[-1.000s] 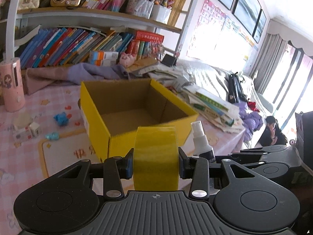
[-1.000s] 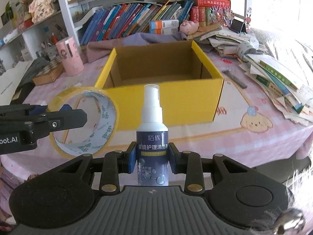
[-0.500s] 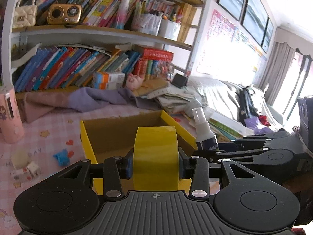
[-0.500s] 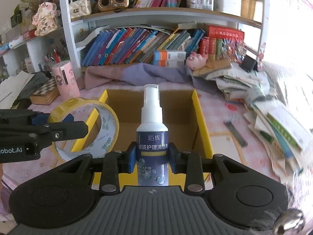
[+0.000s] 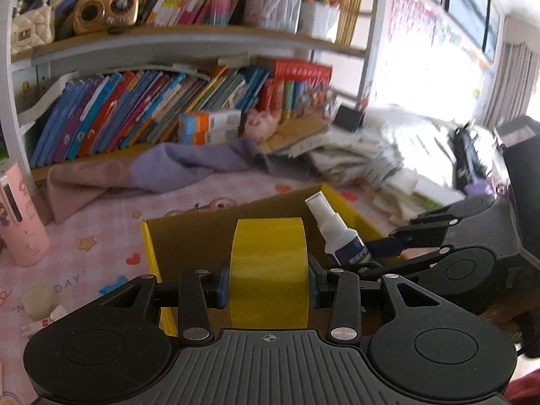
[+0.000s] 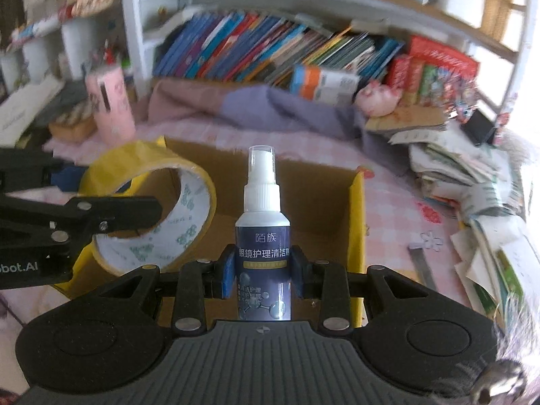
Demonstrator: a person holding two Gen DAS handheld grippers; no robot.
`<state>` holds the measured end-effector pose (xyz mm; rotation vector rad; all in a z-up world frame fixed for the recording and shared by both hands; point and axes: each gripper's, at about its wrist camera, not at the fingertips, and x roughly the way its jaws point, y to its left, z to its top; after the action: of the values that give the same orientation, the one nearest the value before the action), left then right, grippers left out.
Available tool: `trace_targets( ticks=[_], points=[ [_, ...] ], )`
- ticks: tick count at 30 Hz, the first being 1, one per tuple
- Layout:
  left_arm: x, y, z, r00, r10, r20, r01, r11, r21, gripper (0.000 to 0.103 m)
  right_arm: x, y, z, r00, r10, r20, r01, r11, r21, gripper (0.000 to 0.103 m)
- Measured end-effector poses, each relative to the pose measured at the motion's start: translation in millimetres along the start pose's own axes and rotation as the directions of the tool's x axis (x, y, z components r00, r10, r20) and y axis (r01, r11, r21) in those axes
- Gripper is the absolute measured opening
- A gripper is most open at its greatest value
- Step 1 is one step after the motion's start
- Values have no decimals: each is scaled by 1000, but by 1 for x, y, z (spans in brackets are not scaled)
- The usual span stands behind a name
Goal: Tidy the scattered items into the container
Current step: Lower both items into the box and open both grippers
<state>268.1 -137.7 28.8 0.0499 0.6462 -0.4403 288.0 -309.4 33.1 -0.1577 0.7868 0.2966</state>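
Note:
My left gripper (image 5: 269, 281) is shut on a yellow tape roll (image 5: 270, 270), held upright over the open yellow cardboard box (image 5: 150, 253). In the right wrist view the same tape roll (image 6: 189, 185) hangs over the box's left side, clamped by the left gripper's fingers (image 6: 111, 209). My right gripper (image 6: 263, 271) is shut on a white and dark blue spray bottle (image 6: 263, 236), upright above the box's brown inside (image 6: 317, 202). The spray bottle (image 5: 337, 233) also shows in the left wrist view, tilted, just right of the tape.
A pink cylinder (image 5: 20, 216) stands left of the box, with small items (image 5: 40, 303) on the pink tablecloth near it. A purple cloth (image 6: 276, 108) lies behind the box below the bookshelf (image 5: 162, 111). Stacked papers and books (image 6: 472, 182) fill the right side.
Both grippers have moved forward with their loads, from in front of the box's near wall to above its opening. The shelf looms closer.

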Motion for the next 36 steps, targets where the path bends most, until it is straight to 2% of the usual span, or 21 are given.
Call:
trace_targets(
  ticks=[6, 12, 20, 29, 31, 34, 36],
  points=[
    [31, 1, -6, 995, 53, -89, -50, 998, 39, 40, 47, -3, -1, 992, 26, -123, -41, 992, -116, 31],
    [52, 2, -15, 981, 87, -173, -80, 996, 45, 40, 76, -1, -3, 980, 20, -197, -65, 973, -222, 31],
    [56, -4, -19, 974, 140, -177, -125, 988, 91, 40, 87, 1, -5, 973, 21, -230, -84, 960, -266, 31],
    [57, -11, -20, 973, 160, -166, -142, 983, 116, 42, 84, -3, -5, 974, 35, -222, -90, 966, -244, 31],
    [54, -12, -19, 978, 146, -150, -129, 985, 116, 48, 83, -4, -5, 975, 38, -219, -91, 968, -234, 31],
    [49, -16, -16, 978, 169, -119, -153, 979, 135, 54, 80, -6, -5, 978, 42, -205, -88, 971, -221, 31],
    [45, -18, -14, 978, 179, -104, -164, 976, 142, 55, 78, -7, -4, 980, 46, -196, -88, 973, -212, 31]
  ],
)
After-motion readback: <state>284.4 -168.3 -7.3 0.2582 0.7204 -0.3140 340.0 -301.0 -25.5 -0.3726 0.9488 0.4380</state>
